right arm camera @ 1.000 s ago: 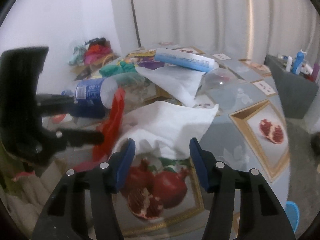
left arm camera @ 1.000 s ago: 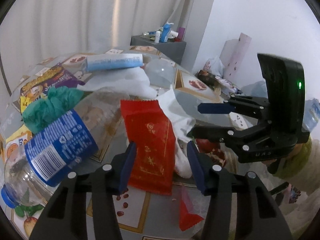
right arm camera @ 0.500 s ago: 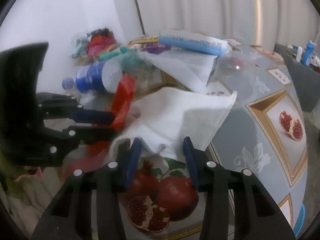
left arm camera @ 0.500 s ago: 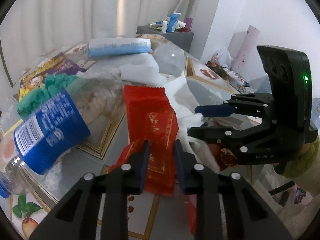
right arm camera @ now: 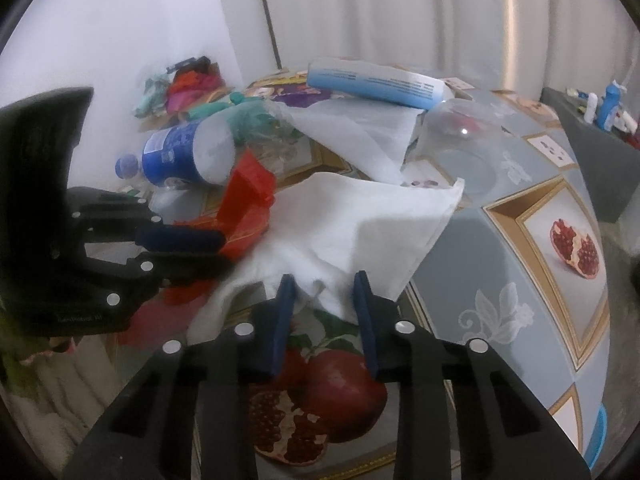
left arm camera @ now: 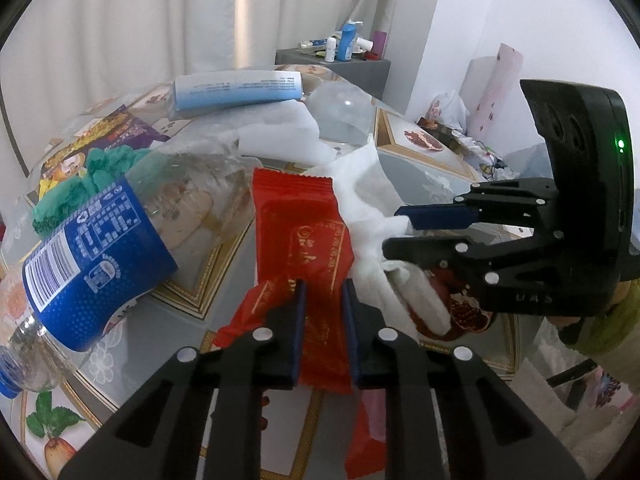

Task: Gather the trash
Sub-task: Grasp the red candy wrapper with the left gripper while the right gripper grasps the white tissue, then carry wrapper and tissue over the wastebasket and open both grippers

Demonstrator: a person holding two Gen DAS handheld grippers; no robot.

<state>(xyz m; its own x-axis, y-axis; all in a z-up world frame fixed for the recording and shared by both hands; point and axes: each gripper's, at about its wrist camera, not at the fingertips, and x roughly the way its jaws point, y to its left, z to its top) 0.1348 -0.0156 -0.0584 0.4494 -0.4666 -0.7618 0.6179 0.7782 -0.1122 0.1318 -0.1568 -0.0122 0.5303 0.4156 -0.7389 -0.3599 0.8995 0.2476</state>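
My left gripper point(left arm camera: 323, 304) is shut on a red snack wrapper point(left arm camera: 304, 236) and holds it above the table; the wrapper also shows in the right wrist view point(right arm camera: 248, 196). My right gripper point(right arm camera: 324, 300) has its fingers around the near edge of a white tissue point(right arm camera: 360, 224), the jaws narrowed but with a gap. It also appears at the right of the left wrist view point(left arm camera: 400, 232), over the tissue point(left arm camera: 368, 184). A plastic bottle with a blue label point(left arm camera: 100, 248) lies to the left of the wrapper.
A blue-and-white tube point(left arm camera: 236, 90), a second white tissue point(left arm camera: 280, 136), an upturned clear bowl point(right arm camera: 460, 136), a green cloth point(left arm camera: 80, 184) and snack packets point(left arm camera: 92, 140) lie on the pomegranate-print tablecloth point(right arm camera: 520, 280). A grey cabinet point(left arm camera: 336, 64) stands behind.
My left gripper closed on the red wrapper and lifted it. My right gripper moved forward onto the tissue edge and narrowed its jaws.
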